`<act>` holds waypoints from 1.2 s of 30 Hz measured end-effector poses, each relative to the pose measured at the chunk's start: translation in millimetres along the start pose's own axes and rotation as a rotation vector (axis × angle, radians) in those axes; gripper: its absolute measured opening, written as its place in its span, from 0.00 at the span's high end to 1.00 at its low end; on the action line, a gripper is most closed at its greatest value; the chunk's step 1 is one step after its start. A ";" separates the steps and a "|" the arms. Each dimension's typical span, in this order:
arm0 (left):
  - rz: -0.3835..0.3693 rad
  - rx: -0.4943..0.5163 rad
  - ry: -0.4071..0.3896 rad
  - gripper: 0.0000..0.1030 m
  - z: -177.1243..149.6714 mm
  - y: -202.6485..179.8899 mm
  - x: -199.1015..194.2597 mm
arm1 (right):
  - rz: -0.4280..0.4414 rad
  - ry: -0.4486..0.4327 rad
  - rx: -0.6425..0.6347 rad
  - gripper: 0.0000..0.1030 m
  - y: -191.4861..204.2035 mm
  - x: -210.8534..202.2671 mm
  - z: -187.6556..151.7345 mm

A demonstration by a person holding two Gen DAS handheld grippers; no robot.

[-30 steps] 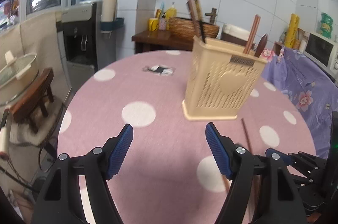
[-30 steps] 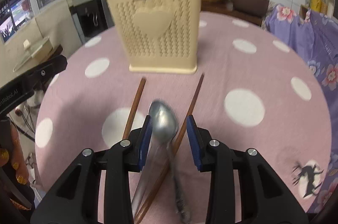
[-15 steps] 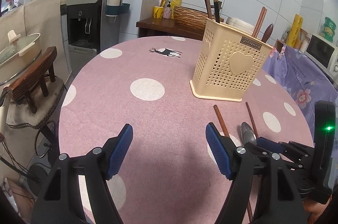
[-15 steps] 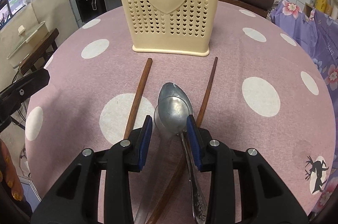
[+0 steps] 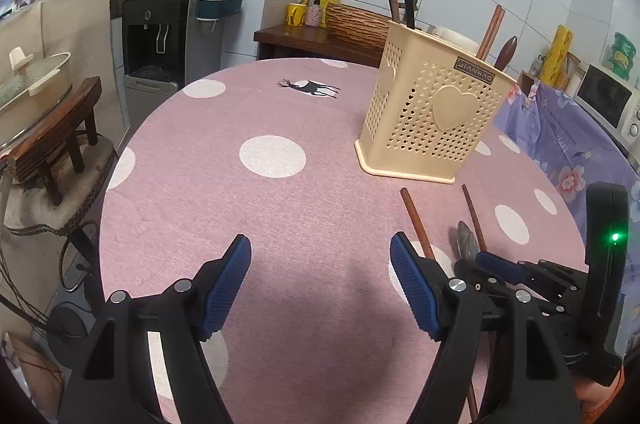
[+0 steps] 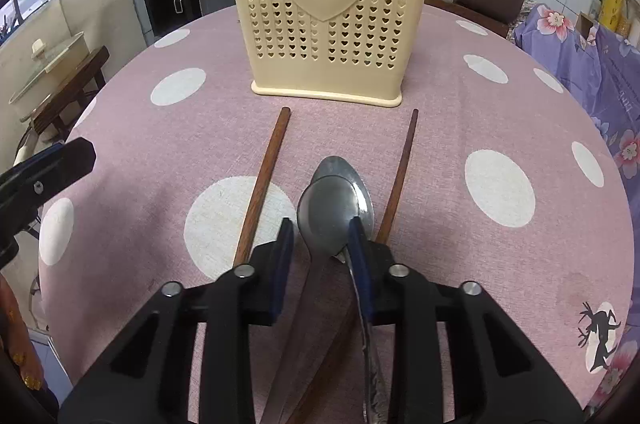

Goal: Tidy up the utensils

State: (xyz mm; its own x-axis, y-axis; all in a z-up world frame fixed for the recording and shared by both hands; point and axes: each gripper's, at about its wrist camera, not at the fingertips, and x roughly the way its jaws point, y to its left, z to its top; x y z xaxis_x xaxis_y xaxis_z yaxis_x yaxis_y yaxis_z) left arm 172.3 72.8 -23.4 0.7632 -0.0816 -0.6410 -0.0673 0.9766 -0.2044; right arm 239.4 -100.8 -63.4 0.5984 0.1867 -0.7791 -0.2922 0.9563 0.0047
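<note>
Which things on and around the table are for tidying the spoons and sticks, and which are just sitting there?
For the job: two spoons, two chopsticks, the beige holder, the right gripper closing around the spoons, the open left gripper.

Just sitting there: water dispenser, microwave, woven basket.

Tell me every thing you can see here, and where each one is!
cream plastic utensil holder with a heart: one, far side of the table.
brown wooden chopsticks: two lying flat, either side of the spoons.
silver metal spoons: two, stacked, near table edge.
pink round tablecloth with white dots: one, covering the table.
grey water dispenser: one, beside the wall.
left gripper: black with blue pads, open, empty.
right gripper: closing around the spoons.
</note>
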 end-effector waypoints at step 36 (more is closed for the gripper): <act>-0.065 0.101 0.113 0.31 -20.2 -51.5 22.7 | -0.227 -0.026 -0.047 0.95 -80.0 -24.2 -31.0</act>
State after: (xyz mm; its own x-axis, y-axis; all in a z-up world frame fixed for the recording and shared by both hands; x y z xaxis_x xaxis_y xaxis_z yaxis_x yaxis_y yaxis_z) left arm 180.1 16.6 -42.4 0.6860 -0.1620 -0.7093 0.0493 0.9830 -0.1768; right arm 225.2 -188.7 -64.4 0.6714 -0.0259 -0.7406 -0.1816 0.9632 -0.1984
